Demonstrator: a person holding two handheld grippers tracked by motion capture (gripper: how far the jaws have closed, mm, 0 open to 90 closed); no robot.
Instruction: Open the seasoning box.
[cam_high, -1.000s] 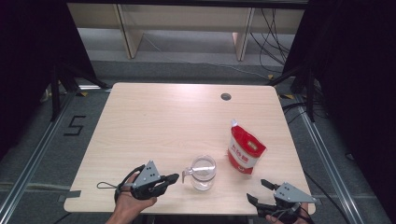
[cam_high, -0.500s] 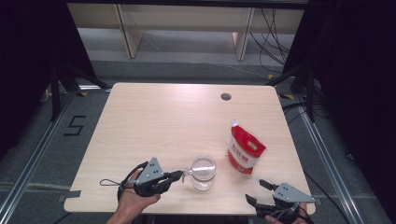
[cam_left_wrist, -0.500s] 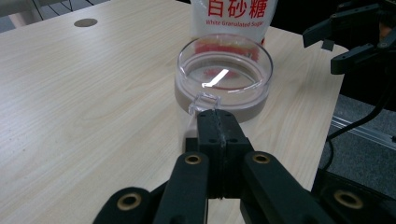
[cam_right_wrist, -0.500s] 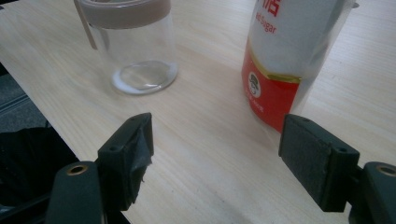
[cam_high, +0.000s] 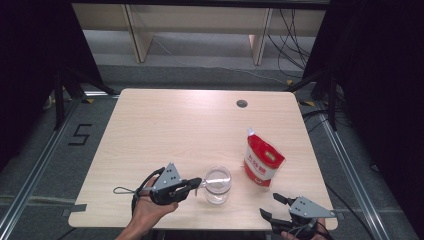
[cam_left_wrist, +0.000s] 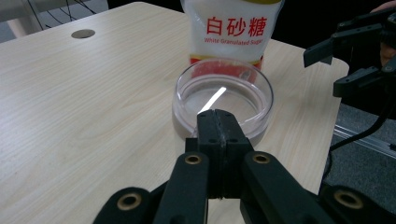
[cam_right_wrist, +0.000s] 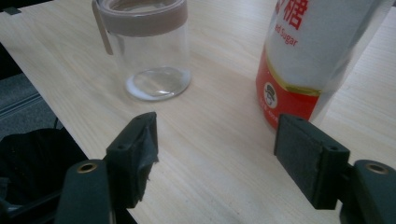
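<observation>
Jar (cam_high: 218, 185) sits just beyond closed left gripper (cam_high: 196, 183) jaws; right gripper (cam_high: 272, 206) jaws gape, closing slightly.

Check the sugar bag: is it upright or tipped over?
Upright. The sugar bag stands on its base on the table beside the glass jar, spout corner up; in the left gripper view its label reads level.

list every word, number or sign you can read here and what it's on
"白砂糖" in red on the sugar bag, left gripper view.
"White Granulated Sugar" in small print just below it on the same bag.
"糖" and "d Sugar", cut off at the frame's edge, on the bag in the right gripper view.
"5" marked in black on the floor left of the table, high view.
A round emblem on the bag's red band: too small to read.
The jar bears no text.
</observation>
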